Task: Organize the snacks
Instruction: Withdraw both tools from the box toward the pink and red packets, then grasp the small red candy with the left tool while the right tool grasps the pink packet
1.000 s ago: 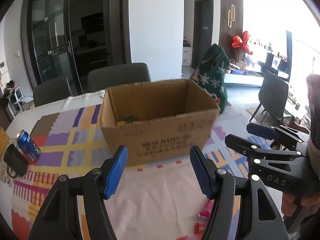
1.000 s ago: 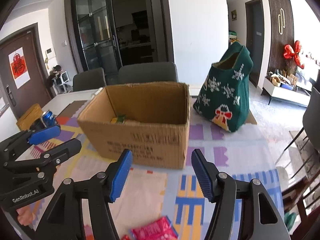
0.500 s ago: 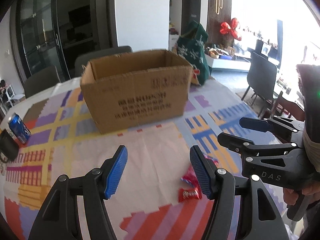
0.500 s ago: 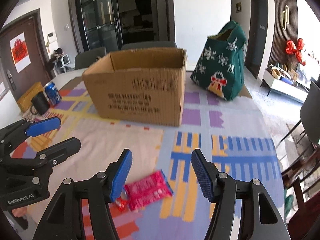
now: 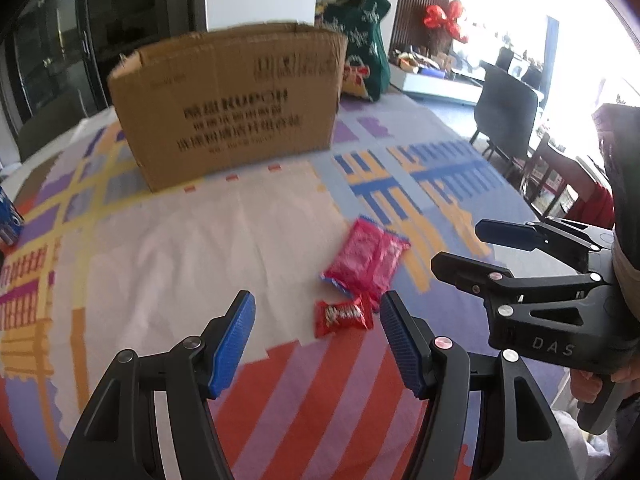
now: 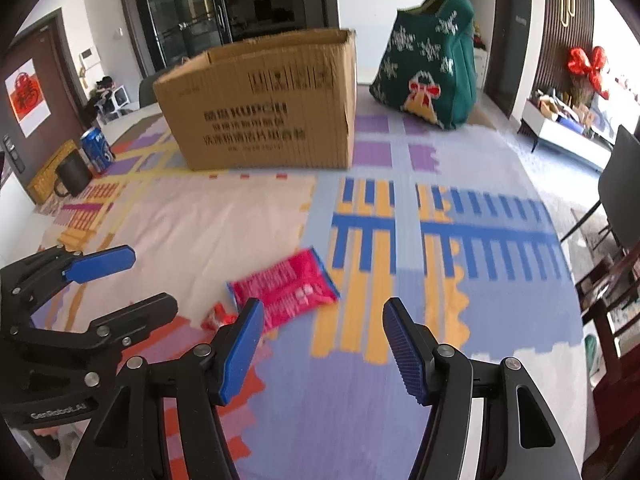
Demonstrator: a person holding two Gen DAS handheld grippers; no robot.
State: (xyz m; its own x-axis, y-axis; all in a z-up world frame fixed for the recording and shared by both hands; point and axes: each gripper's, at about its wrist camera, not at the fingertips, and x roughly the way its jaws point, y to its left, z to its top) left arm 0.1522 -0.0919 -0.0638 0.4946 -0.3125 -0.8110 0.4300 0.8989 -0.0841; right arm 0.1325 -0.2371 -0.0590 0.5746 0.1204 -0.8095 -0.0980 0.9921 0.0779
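Note:
A pink snack packet [image 5: 366, 259] [image 6: 287, 285] lies flat on the patterned tablecloth, and a small red candy wrapper [image 5: 343, 315] [image 6: 218, 315] rests just in front of it. My left gripper [image 5: 317, 332] hovers open above the cloth, the red candy lying between and just beyond its blue pads. My right gripper [image 6: 323, 340] is open too, with nothing between its pads; the pink packet sits past its left finger. An open cardboard box [image 5: 228, 104] [image 6: 264, 108] stands further back on the table. Each gripper shows in the other's view, to the side.
A green knitted bag [image 6: 430, 56] stands right of the box. A blue soda can [image 6: 96, 154] and a black mug [image 6: 72, 178] sit at the table's left edge. Dark chairs [image 5: 506, 110] stand off the right side.
Both grippers have sunk toward the table and tilted down. The box has slid up in both views, and the pink packet and red candy have come in near the fingers.

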